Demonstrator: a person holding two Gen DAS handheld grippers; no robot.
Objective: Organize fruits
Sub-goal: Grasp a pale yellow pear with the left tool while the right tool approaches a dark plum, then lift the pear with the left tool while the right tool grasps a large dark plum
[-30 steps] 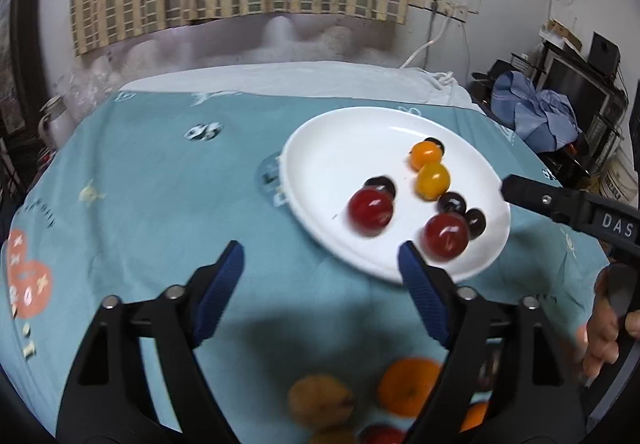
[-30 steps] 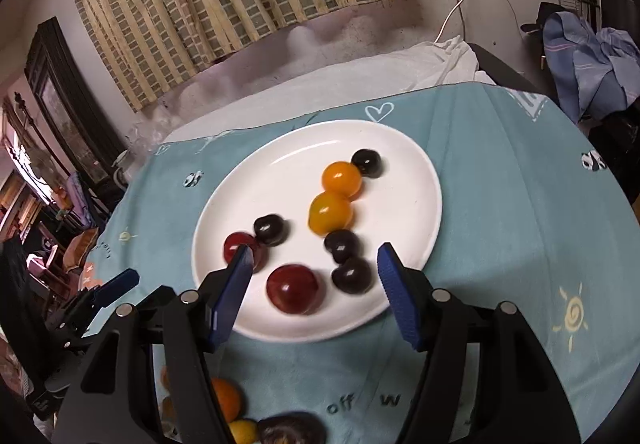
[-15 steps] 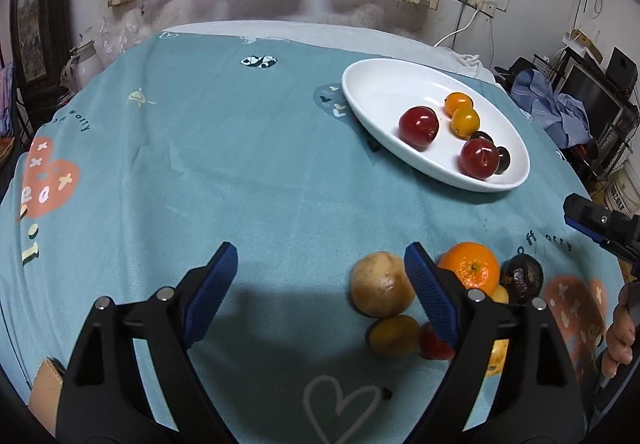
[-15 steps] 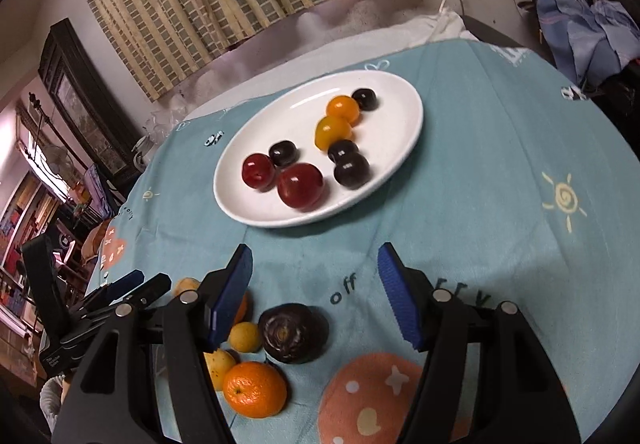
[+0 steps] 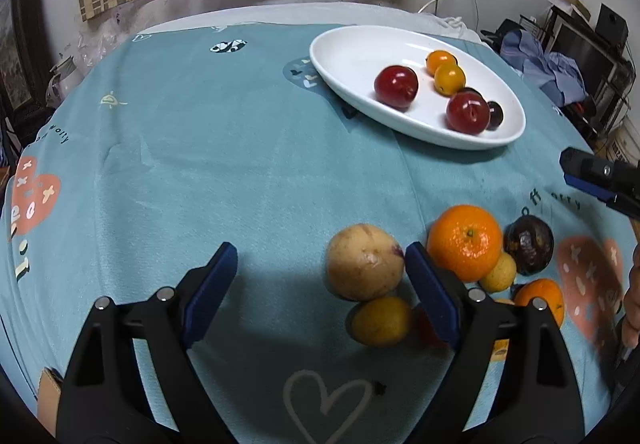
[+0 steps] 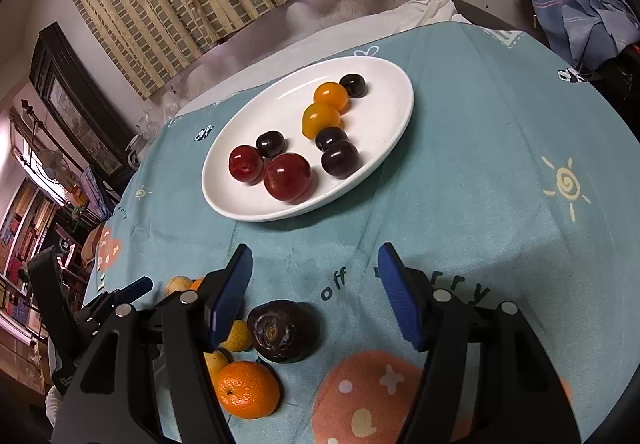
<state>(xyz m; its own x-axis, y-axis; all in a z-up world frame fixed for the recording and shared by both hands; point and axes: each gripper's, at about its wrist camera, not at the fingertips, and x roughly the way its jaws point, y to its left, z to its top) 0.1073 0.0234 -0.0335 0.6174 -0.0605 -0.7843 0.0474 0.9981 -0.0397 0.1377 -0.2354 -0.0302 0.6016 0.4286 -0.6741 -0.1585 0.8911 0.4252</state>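
Several loose fruits cluster on the teal cloth (image 5: pixel 240 172) at the near edge: a matte tan round fruit (image 5: pixel 364 261), a dimpled mandarin (image 5: pixel 465 242) and a wrinkled dark purple fruit (image 6: pixel 282 330), likely awaiting sorting. Beyond them the glossy white plate (image 6: pixel 384 76) already groups smooth red plums (image 6: pixel 288 176), dark cherries and orange tomatoes. The left gripper (image 5: pixel 320 284) stands wide and empty beside the tan fruit; the right gripper (image 6: pixel 314 300) gapes empty above the purple one.

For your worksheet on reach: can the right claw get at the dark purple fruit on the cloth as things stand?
Probably yes: the right claw is open, and the dark purple fruit lies just below its gap, uncovered, though a small yellow fruit crowds one side.
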